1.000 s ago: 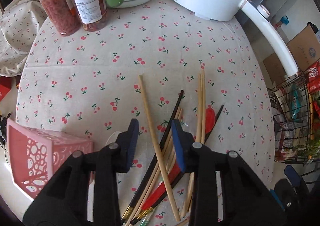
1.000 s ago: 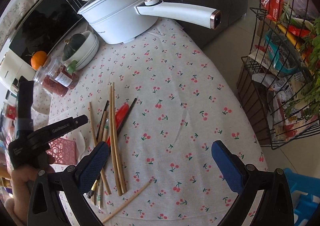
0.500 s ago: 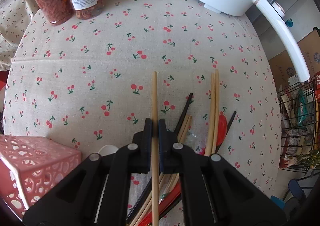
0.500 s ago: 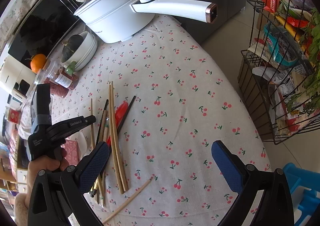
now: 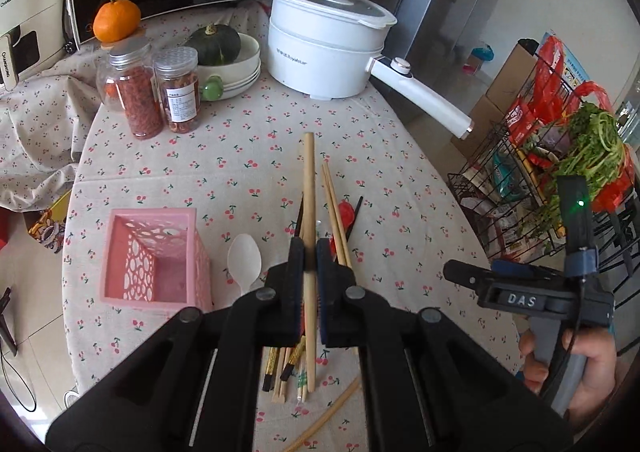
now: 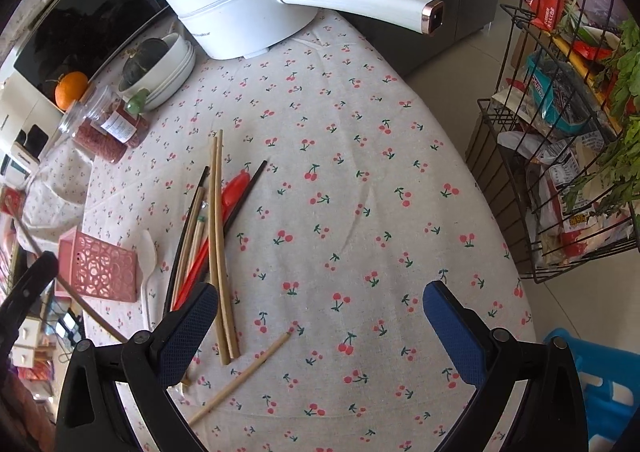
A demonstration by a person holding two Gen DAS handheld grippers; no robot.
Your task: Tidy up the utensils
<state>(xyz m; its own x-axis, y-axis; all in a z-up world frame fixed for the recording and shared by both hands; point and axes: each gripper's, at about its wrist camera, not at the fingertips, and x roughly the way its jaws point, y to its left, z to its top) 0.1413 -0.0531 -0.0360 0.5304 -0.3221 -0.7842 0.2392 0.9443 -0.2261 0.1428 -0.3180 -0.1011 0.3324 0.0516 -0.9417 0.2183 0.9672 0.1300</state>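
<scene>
One wooden chopstick (image 5: pixel 308 188), loose before, now seemingly lifted in the left gripper's (image 5: pixel 307 252) closed fingers; right gripper (image 6: pixel 320 316) open.

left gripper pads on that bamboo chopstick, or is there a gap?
Touching. In the left wrist view the left gripper has both pads pressed against the bamboo chopstick, which runs straight through the shut jaws with no gap either side.
</scene>
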